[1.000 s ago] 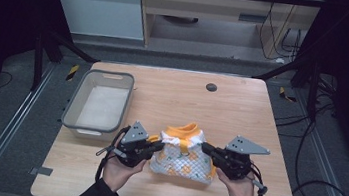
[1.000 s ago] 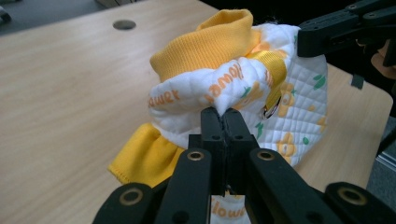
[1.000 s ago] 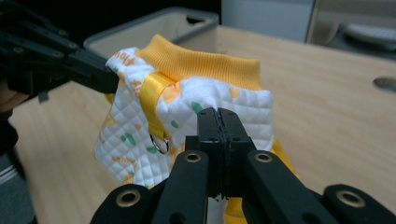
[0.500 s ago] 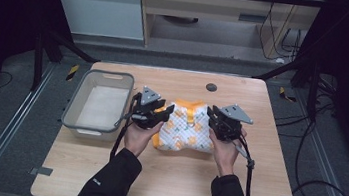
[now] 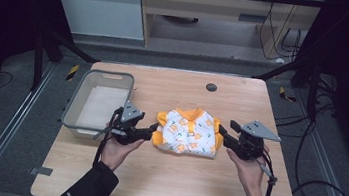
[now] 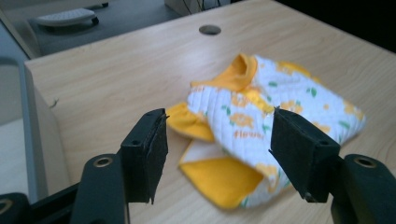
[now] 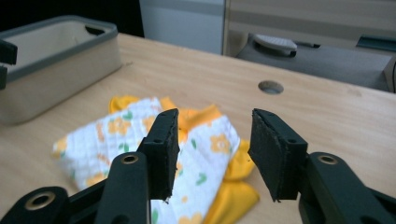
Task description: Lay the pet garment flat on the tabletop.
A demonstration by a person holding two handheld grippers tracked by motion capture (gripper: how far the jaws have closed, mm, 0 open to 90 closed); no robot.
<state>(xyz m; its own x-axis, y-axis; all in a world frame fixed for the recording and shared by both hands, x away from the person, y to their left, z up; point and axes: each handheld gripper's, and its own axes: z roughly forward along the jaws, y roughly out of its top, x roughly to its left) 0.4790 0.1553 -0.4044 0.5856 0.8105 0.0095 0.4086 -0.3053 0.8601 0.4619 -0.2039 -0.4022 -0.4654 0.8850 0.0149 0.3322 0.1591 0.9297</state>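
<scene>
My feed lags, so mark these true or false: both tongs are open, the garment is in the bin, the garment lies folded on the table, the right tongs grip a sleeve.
1. Both tongs, left and right, are open: true; jaws have just been opening.
2. The garment is in the bin: false, it lies on the table beside it.
3. The garment lies folded: true.
4. The right tongs grip a sleeve: false, nothing is between the jaws.

From my seat: light wood tabletop (image 5: 242, 106), round cable hole (image 5: 211, 87) near far edge. Grey floor (image 5: 18, 119) around it, metal rails (image 5: 4, 132) along both sides. Pale cabinet (image 5: 103, 8) and wooden shelf unit (image 5: 208, 11) beyond far edge. Black frame posts (image 5: 310, 79), loose cables (image 5: 313, 185) at right. Room edges dark.
</scene>
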